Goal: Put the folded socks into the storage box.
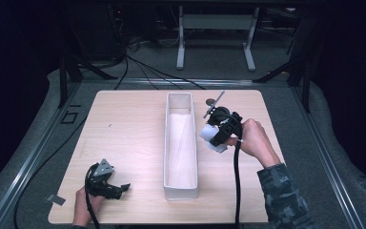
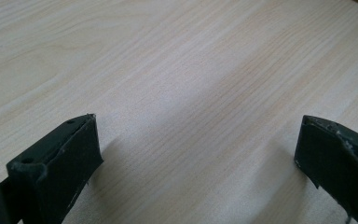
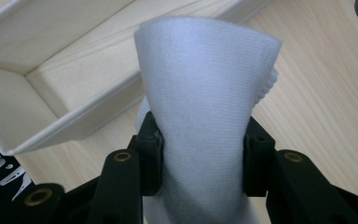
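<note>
Taking the bin (image 1: 180,143) as landmark: it is a long, narrow white box in the middle of the table (image 1: 124,138), its long axis running from the person's edge straight away toward the far edge. Nearest the person, the left gripper (image 1: 112,188) rests low over the table well to the left of the bin's near end; its own view shows the jaws spread wide with bare wood between them, holding nothing. Farther off, the right gripper (image 1: 209,138) is held just to the right of the bin, about level with its middle, and it pinches a white cloth (image 3: 205,116); in the right gripper view the jaws press the fabric from both sides and the folded piece stands up between them. It looks like a ribbed knit, perhaps a sock, though the folds make that hard to settle. From this claw the bin lies close by: a corner of its wall (image 3: 74,116) sits just beyond the cloth in that view. So the right hand is much the nearer, and a likely drop would be a short carry sideways over the bin's right wall. Beyond the right gripper, near the bin's far end, a small dark round thing (image 1: 211,101) lies on the table.
</note>
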`<state>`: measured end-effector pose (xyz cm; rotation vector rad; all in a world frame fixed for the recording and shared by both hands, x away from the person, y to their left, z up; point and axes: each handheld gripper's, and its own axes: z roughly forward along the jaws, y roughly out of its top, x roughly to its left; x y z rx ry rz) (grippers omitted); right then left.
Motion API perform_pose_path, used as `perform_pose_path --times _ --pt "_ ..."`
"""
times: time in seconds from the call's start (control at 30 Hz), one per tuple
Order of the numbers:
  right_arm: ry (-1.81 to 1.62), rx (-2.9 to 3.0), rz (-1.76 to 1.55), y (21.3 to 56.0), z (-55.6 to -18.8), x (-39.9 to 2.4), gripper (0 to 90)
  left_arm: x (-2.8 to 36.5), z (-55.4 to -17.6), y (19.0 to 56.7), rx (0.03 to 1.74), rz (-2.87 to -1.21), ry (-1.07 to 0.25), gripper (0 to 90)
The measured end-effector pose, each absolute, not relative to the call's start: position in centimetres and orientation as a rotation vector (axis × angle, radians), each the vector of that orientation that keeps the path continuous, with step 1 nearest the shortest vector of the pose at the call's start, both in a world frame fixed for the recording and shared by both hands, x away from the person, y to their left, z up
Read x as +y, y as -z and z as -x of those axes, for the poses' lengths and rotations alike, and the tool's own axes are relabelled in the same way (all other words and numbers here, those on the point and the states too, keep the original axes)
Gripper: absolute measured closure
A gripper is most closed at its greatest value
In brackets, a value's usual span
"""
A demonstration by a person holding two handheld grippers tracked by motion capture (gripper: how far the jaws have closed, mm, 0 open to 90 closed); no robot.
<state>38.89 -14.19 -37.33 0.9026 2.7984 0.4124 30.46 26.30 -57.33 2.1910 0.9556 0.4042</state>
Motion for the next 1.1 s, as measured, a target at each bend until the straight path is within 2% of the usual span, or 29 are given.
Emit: perform_pose_path --times 0.3,1.1 --pt "-0.417 2.825 -0.782 36.8 -39.0 -11.3 59.5 26.3 -30.5 57.3 0.955 -2.192 -0.404 0.0" --pt "-0.497 2.906 -0.659 38.3 -39.4 -6.4 58.9 26.3 -30.5 57.3 0.955 -2.192 -0.404 0.0"
